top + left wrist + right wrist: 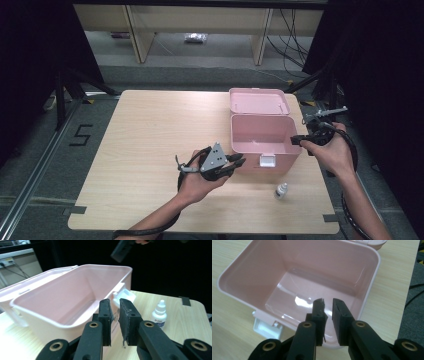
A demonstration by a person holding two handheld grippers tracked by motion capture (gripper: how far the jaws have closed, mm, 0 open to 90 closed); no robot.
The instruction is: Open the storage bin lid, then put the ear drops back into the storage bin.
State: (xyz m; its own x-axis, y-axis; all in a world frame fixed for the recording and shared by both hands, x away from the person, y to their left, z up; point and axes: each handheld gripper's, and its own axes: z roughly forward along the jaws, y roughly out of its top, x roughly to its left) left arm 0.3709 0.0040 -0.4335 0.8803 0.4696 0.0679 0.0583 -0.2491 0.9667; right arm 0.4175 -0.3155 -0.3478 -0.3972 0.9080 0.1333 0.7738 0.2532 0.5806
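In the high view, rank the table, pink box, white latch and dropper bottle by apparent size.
1. Table
2. Pink box
3. White latch and dropper bottle: both small and look about alike, so unranked.

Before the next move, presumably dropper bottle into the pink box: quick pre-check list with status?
1. Pink box lid open: ok, it lies folded back behind the box.
2. Box interior free: ok, the right gripper view shows a bare bottom.
3. Dropper bottle reachable: ok, it stands upright on the table in front of the box, apart from it.
4. Left gripper free: ok, a narrow gap between the jaws, nothing in it; it sits beside the box's front left corner.
5. Right gripper free: ok, jaws slightly apart, empty, at the box's right rim.
6. White latch out of the way: cannot tell, it hangs on the front wall.
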